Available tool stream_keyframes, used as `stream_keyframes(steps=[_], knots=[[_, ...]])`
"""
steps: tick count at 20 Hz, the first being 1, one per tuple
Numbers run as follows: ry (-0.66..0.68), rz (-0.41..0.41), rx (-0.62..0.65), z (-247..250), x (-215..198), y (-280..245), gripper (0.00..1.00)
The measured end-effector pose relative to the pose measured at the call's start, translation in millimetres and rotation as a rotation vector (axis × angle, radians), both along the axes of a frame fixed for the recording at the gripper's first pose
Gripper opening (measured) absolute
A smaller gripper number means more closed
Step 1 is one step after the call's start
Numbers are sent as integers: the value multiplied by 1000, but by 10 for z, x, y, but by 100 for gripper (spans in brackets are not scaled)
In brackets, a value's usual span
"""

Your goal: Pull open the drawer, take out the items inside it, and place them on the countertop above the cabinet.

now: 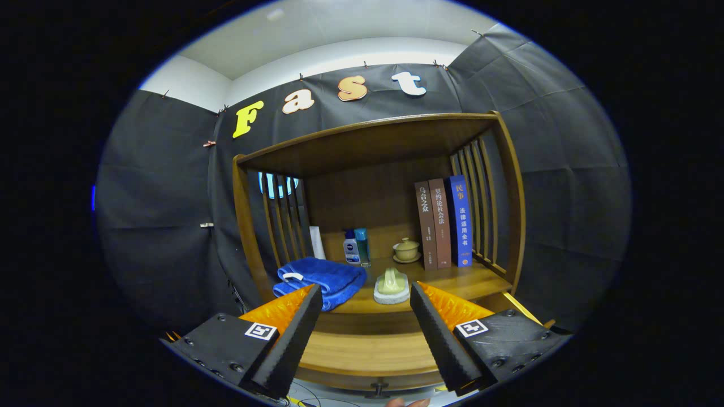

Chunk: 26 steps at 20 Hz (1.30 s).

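**Gripper held wide and empty before the shelf cabinet**

The gripper (pixel 366 316) has its two fingers (pixel 294 333) spread far apart, with nothing between them and nothing touching either pad. The fingers point level and straight at the wooden cabinet (pixel 515 215), seen from a little below its countertop (pixel 464 280).

In the gap between the fingertips lies the drawer (pixel 367 350), its pale wood front facing the gripper, with a small dark knob (pixel 378 388) low between the finger bases. Whether the drawer is pulled out at all cannot be told from here.

Just beyond the left fingertip a folded blue towel (pixel 322 280) rests on the countertop, its edge overhanging the front. Just beyond the gap, nearer the right finger, sits a pale green scrubbing brush (pixel 391 285) on a white base. Farther back stand two small bottles (pixel 356 247) side by side and a lidded cup on a saucer (pixel 406 250). To the right of these, three books (pixel 444 223) stand upright against the slatted side rails.

Open countertop remains ahead of the right fingertip, between the brush and the right rail. A shelf roof closes the space overhead.
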<state>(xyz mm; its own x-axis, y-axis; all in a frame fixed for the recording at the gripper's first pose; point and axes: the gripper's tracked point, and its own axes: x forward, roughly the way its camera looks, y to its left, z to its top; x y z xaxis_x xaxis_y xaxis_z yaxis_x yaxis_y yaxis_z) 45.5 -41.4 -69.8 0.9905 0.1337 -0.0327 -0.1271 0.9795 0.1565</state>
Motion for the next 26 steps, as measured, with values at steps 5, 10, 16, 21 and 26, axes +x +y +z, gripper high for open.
stream_keyframes(steps=[5, 10, 16, 21, 26], knots=[[-15, -77, -55, -653, -319, 22, 99], [49, -104, -105, -1408, -449, 38, 99], [148, -96, -145, -2023, -313, 67, 99], [108, -115, -182, -2013, -301, 45, 99], [120, -121, -182, -1993, -234, 44, 100]])
